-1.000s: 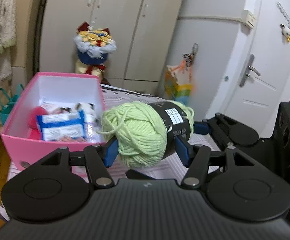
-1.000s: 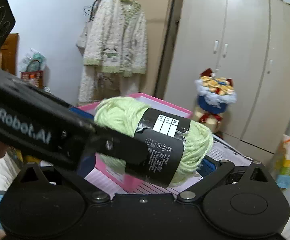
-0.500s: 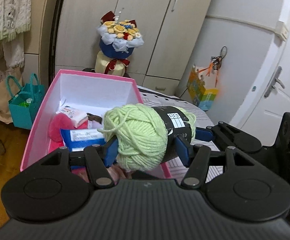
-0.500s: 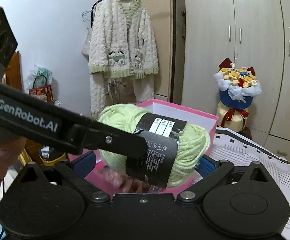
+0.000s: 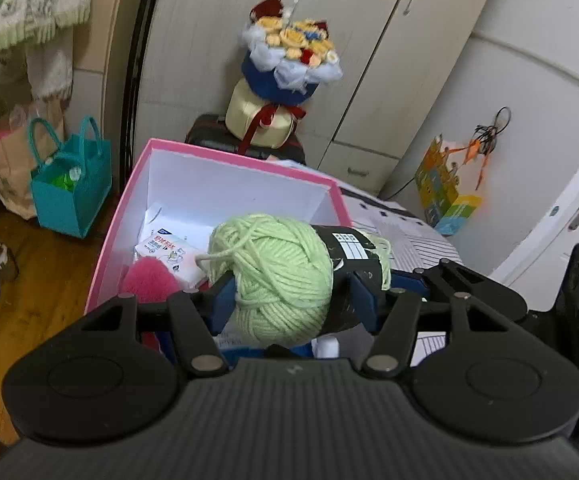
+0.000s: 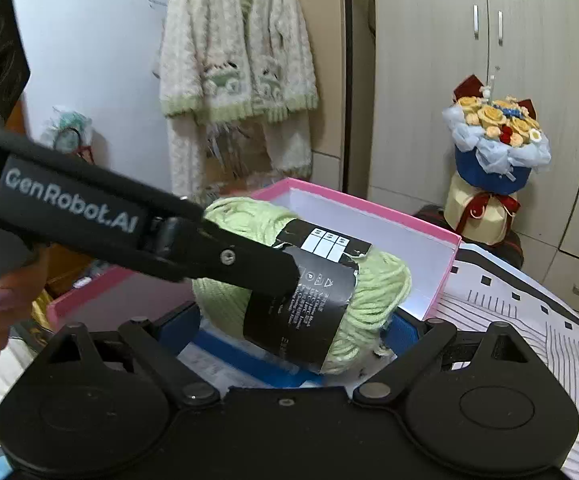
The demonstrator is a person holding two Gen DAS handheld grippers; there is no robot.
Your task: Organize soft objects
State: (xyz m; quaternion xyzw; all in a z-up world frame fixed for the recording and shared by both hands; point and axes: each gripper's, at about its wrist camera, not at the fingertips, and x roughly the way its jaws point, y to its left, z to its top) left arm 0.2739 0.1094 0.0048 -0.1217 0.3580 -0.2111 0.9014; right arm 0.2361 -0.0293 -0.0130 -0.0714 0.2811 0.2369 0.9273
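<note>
At the far left of the left wrist view a teal tote bag (image 5: 71, 184) stands on the wooden floor (image 5: 21, 280). Next to it sits the pink storage box (image 5: 225, 160), white inside, holding a fluffy pink item (image 5: 147, 280) and a white tissue pack (image 5: 165, 252). Over the box's open top hangs the light green yarn skein (image 5: 277, 276) with its black paper label (image 5: 353, 264). The left tool (image 5: 293, 300) grips it, its blue pads pressed into the wool on either side. Behind the box a flower bouquet (image 5: 293, 56) stands before the wardrobe (image 5: 353, 60), and a striped bedsheet (image 5: 413, 236) lies to the right.

In the right wrist view the right tool (image 6: 293, 328) brackets the same skein (image 6: 373, 292) end to end; its jaws stand wide and have just been closing with the skein between them, but whether the pads touch the wool I cannot tell. A cream cardigan (image 6: 237, 56) hangs on the wall behind.
</note>
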